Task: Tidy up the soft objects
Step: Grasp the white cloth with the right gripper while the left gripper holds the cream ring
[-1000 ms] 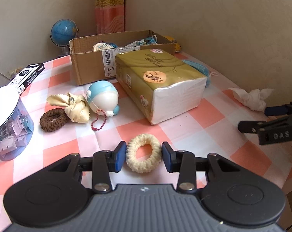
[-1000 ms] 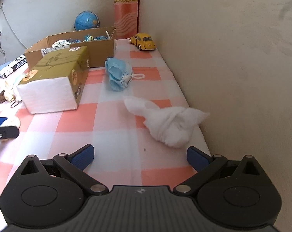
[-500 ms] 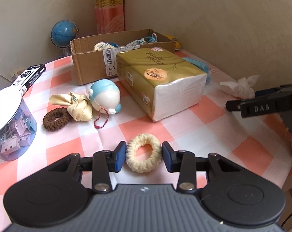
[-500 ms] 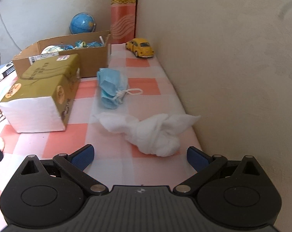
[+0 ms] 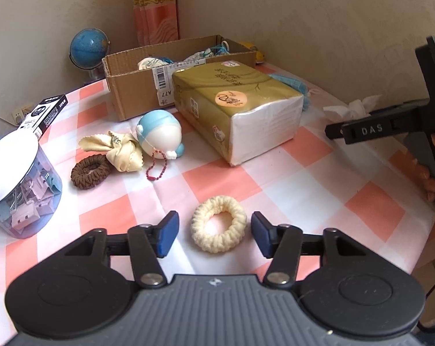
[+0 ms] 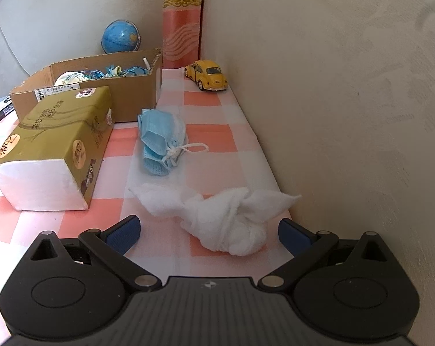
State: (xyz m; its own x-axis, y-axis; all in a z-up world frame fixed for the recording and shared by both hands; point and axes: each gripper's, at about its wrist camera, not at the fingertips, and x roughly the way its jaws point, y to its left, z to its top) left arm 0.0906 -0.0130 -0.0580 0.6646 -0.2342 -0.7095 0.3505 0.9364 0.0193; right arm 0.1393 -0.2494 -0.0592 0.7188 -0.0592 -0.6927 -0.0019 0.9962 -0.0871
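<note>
A cream knitted hair ring (image 5: pixel 218 223) lies on the checked cloth between the blue pads of my left gripper (image 5: pixel 214 233), which is open and not touching it. My right gripper (image 6: pixel 208 233) is open, with a knotted white cloth (image 6: pixel 223 219) lying between its pads; the cloth also shows in the left wrist view (image 5: pixel 353 108). A blue face mask bundle (image 6: pixel 161 141), a brown scrunchie (image 5: pixel 90 171), a yellow knotted cloth (image 5: pixel 116 151) and a blue-white round toy (image 5: pixel 159 134) lie on the table. A cardboard box (image 5: pixel 136 89) holds several soft items.
A gold tissue pack (image 5: pixel 234 109) lies in the middle. A clear jar of clips (image 5: pixel 18 184) stands at left, a black box (image 5: pixel 44 112) behind it. A globe (image 6: pixel 120 36) and a yellow toy car (image 6: pixel 207 75) are at the back. The wall runs along the right.
My left gripper has opened and let go of the cream ring, which now lies on the cloth. My right gripper has moved forward so the white cloth sits between its pads.
</note>
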